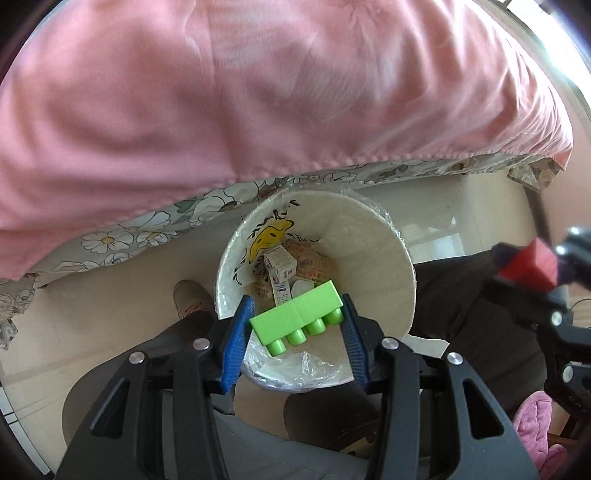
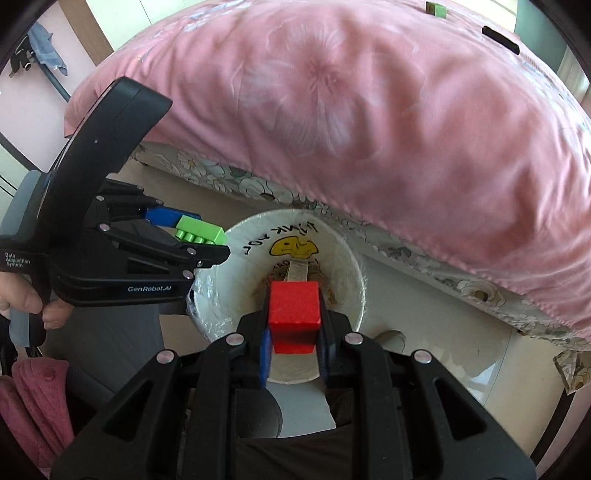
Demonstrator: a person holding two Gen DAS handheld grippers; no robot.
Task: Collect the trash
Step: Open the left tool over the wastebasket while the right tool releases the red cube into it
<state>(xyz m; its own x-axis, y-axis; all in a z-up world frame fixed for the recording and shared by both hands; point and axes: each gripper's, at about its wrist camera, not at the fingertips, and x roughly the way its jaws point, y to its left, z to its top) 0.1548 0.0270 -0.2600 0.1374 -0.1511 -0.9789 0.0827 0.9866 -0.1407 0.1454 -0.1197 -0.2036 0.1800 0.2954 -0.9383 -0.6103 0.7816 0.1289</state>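
Trash bin (image 1: 373, 236): one white paper tub with a clear plastic liner and a yellow cartoon print, on the floor beside the pink-covered bed (image 1: 258, 92). Inside: one small carton (image 1: 280, 269), one white round lid, brown wrappers, count unclear. Left gripper (image 1: 297, 325) above the tub mouth, blue pads (image 1: 236, 339) clamped on one green stud brick (image 1: 297, 317), four studs showing. Right gripper (image 2: 293, 339) also above the tub, fingers pressed together on one red cube (image 2: 294, 308). One more small green block (image 2: 436, 8) lies on the bed, far edge.
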